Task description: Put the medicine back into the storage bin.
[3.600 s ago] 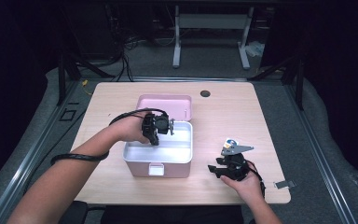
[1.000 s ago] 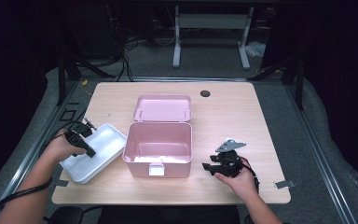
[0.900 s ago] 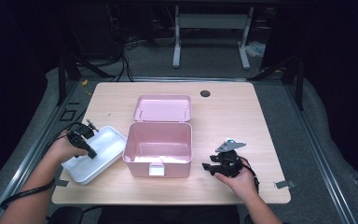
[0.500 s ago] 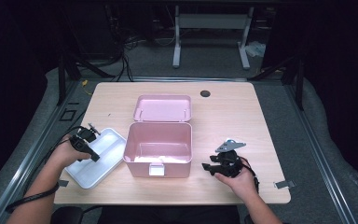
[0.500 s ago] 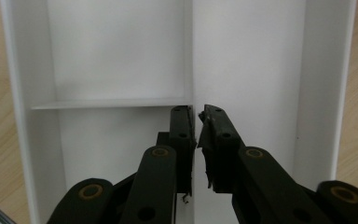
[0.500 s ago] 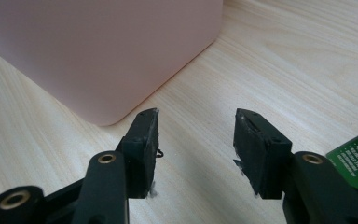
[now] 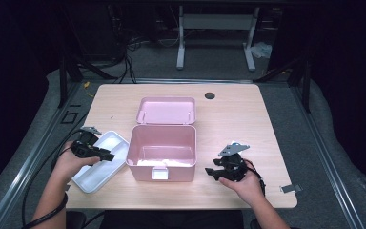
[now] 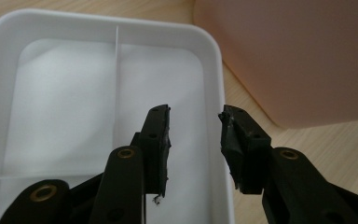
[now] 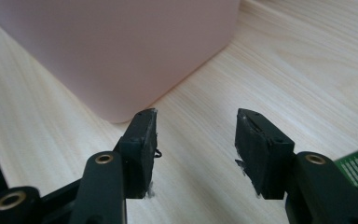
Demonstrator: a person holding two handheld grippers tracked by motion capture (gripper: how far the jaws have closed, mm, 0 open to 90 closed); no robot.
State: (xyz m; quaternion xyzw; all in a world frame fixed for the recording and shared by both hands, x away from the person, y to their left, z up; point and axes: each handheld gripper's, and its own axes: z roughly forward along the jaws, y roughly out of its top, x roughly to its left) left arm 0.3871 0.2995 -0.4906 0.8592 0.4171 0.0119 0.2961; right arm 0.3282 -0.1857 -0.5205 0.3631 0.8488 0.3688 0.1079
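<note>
Left gripper view: the left gripper has its two black fingers apart, about half way open. They have just been opening, and nothing is between them now. The white tray sits right under and ahead of these fingers. One finger is over the inside of the tray and the other is just past its rim, on the side of the pink box. The tray is let go and rests on the tabletop. Its long side runs away from the fingers.

In the high view the left gripper is over the near side of the white tray, so the left hand is the closer one to it. The pink box stands open just past the tray, with its lid lying flat behind it.

The right gripper rests on the other side of the box. In the right gripper view its fingers are wide apart and hold nothing. A corner of the box is just ahead of them, not touching.
</note>
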